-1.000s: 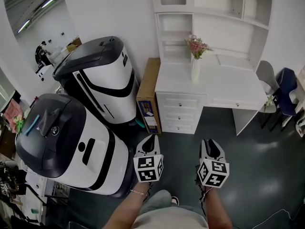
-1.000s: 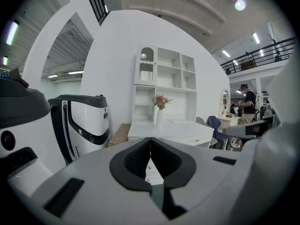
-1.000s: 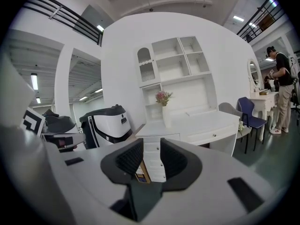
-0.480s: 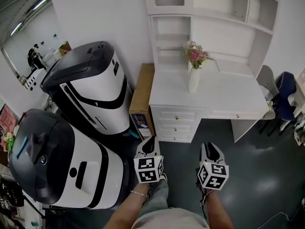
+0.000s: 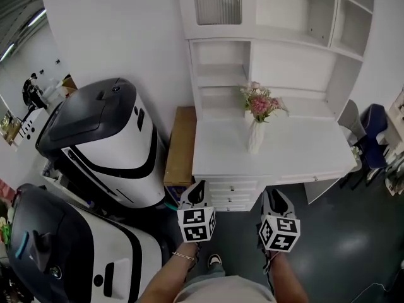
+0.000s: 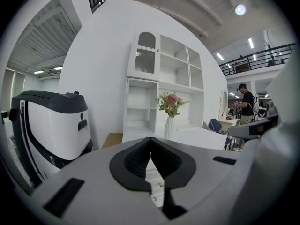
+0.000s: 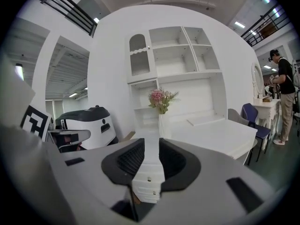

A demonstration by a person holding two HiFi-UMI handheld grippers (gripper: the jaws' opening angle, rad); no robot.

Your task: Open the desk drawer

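Observation:
The white desk [image 5: 297, 147] stands ahead against the wall, with a stack of small-knobbed drawers [image 5: 237, 194] under its left end. Both grippers are held side by side in the air in front of it, short of the drawers and touching nothing. My left gripper [image 5: 199, 185] is shut and empty, its black pads meeting at the tips [image 6: 150, 139]. My right gripper [image 5: 274, 193] is open with a narrow gap [image 7: 151, 142] after its jaws have just been closing slightly. Nothing is between them; the drawers [image 7: 147, 184] show through the gap.
A white vase of pink flowers [image 5: 255, 134] stands on the desk below white shelving [image 5: 278, 36]. Two large black-and-white machines [image 5: 104, 144] fill the left, with a cardboard box [image 5: 180, 147] beside the desk. Chairs [image 5: 372, 128] are at right. A person [image 7: 286, 93] stands far right.
The desk has come much closer in the head view as both grippers travelled toward it together. The two machines have slid down and left in the frame.

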